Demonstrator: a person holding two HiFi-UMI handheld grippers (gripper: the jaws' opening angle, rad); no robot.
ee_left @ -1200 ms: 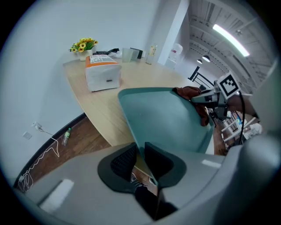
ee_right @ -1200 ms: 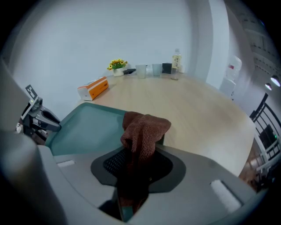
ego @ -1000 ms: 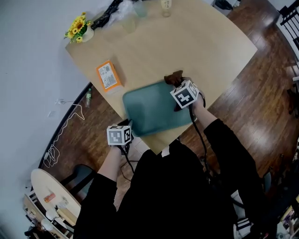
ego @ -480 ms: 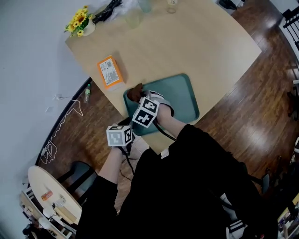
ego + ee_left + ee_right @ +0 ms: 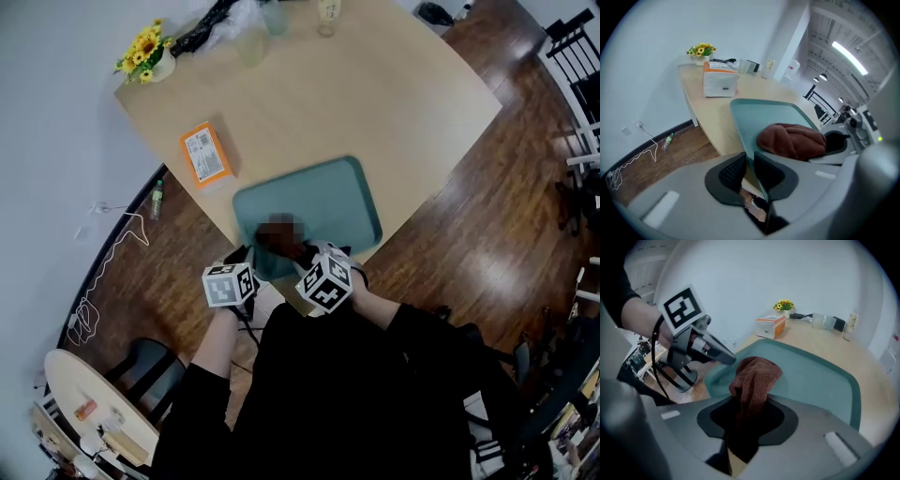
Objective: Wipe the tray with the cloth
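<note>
Since the earlier frames, right tool (image 5: 746, 414) swept the cloth (image 5: 754, 376) over the tray (image 5: 328, 202), from the far-right corner to the near-left corner by the person's body. left tool (image 5: 751, 174) stayed clamped at that same corner.

Right tool's jaws were closed on the brown cloth: one bunched end was pinched between the pads and the rest bulged out ahead onto the tray floor. Left tool's jaws were closed on the tray's raised rim, which ran edge-on between the two pads. In the head view the two tools sat just beside each other, marker cubes almost side by side. A mosaic patch covered part of the cloth there.

The teal tray lay flat at the near edge of the counter (image 5: 394, 103), long side angled across it. The cloth was inside the tray, touching its floor near the left tool's grip.

An orange box (image 5: 205, 155) sat on the counter left of the tray, apart from it. Yellow flowers (image 5: 142, 58) stood at the far-left corner, and clear cups (image 5: 251, 42) stood along the far edge. A small bottle (image 5: 156, 199) and a white cable (image 5: 112, 258) lay on the wood floor (image 5: 487, 216) by the wall.
</note>
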